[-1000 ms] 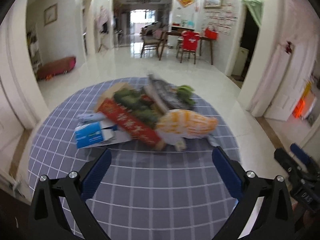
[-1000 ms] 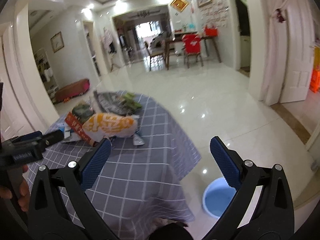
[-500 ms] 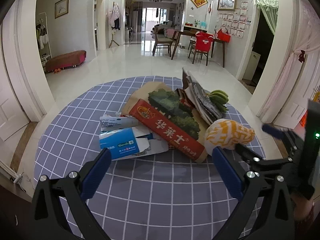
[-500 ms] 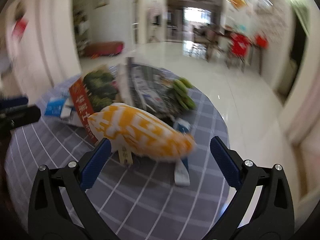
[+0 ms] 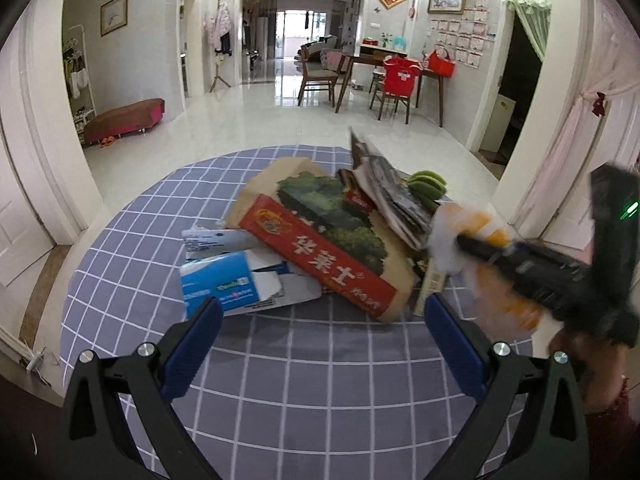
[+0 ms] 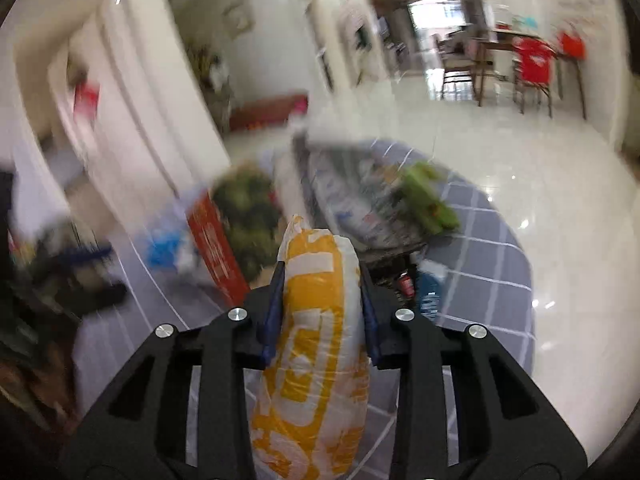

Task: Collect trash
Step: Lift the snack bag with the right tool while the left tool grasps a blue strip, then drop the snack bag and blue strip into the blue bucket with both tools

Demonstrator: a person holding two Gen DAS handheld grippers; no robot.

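Observation:
A pile of trash lies on a round table with a blue checked cloth (image 5: pixel 304 384): a red and green printed paper bag (image 5: pixel 320 256), a torn blue and white carton (image 5: pixel 220 284), folded newspapers (image 5: pixel 396 196) and green bananas (image 5: pixel 428 184). My right gripper (image 6: pixel 322 280) has its jaws closing around an orange and white plastic bag (image 6: pixel 316 360), with both pads pressing its sides. In the left wrist view that bag (image 5: pixel 492 232) and the right gripper (image 5: pixel 520 264) are blurred at the pile's right edge. My left gripper (image 5: pixel 320 332) stands open in front of the pile, holding nothing.
A small blue packet (image 6: pixel 428 296) lies on the cloth right of the bag. The table's edge drops to a glossy white floor (image 5: pixel 260 116). A dining table with chairs (image 5: pixel 396 80) and a low red bench (image 5: pixel 124 118) stand far off.
My right gripper swung left over the table to the orange and white bag and narrowed from wide open onto it. The left gripper edged slightly closer to the pile.

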